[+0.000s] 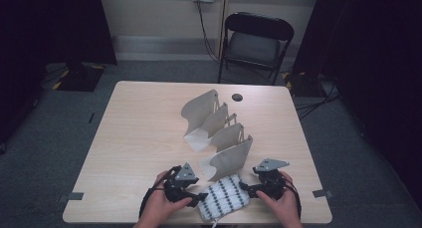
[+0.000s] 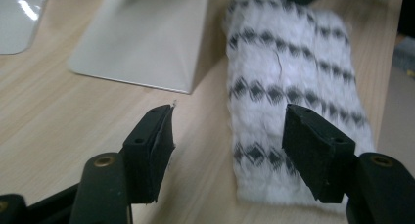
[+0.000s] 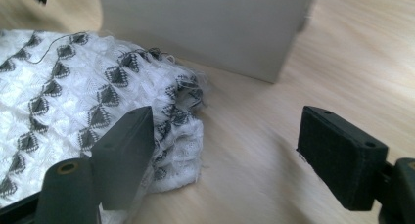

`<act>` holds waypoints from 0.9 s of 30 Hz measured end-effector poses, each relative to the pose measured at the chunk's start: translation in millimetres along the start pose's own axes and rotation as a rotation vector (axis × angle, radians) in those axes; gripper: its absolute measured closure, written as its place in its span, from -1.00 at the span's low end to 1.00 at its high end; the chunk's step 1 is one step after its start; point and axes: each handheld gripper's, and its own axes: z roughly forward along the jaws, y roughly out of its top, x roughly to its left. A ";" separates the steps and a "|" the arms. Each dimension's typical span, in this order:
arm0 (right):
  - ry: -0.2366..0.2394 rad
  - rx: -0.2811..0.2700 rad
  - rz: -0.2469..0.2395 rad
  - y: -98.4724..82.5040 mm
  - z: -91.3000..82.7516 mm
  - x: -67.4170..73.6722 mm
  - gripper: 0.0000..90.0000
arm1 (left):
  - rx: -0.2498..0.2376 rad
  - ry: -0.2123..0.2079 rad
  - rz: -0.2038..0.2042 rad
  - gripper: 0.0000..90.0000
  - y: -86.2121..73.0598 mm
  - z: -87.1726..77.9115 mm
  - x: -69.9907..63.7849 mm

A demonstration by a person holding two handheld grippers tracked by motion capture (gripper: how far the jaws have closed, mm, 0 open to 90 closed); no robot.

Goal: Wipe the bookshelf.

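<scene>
Beige divider rack (image 1: 218, 133) standing mid-table (image 1: 139, 138); small dark disc (image 1: 237, 97) behind it; black folding chair (image 1: 255, 44) beyond.

Folded cloth (image 1: 223, 196) (patterned) between both grippers.

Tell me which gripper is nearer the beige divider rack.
Right. The right gripper sits just below the rack, at the folded cloth's right edge. The left gripper is at the cloth's left edge, slightly farther off.

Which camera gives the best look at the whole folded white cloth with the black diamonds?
The high view: the whole folded cloth lies between both grippers at the table's near edge. The left gripper view shows one end close up; the right gripper view shows a frayed corner.
</scene>
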 end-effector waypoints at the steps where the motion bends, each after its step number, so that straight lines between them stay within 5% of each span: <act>1: 0.010 -0.001 -0.003 0.9 1.3 2.8 -0.53 | -0.010 -0.001 -0.009 -0.21 -0.1 -1.7 0.9; 6: 0.048 -0.010 -0.035 6.0 9.1 18.5 -0.54 | -0.022 -0.021 -0.010 -0.26 1.7 -0.2 -2.2; 9: 0.056 -0.022 -0.035 7.8 10.5 19.4 -0.56 | 0.045 -0.013 0.042 -0.20 -1.8 10.3 -7.3; 11: 0.056 -0.032 -0.022 7.7 9.2 16.4 -0.60 | 0.071 -0.004 0.068 -0.09 -3.1 13.2 -8.7; 15: 0.049 -0.066 0.020 6.6 0.3 4.2 -0.63 | 0.118 0.004 0.110 0.46 -0.3 12.3 -12.2; 19: 0.016 -0.088 0.061 1.7 -6.5 -14.0 -0.65 | 0.163 0.034 0.101 0.82 1.5 6.4 -9.8; 27: -0.069 -0.050 0.090 -15.8 -10.3 -43.1 -0.67 | 0.147 0.111 0.016 0.90 -8.0 -14.7 19.2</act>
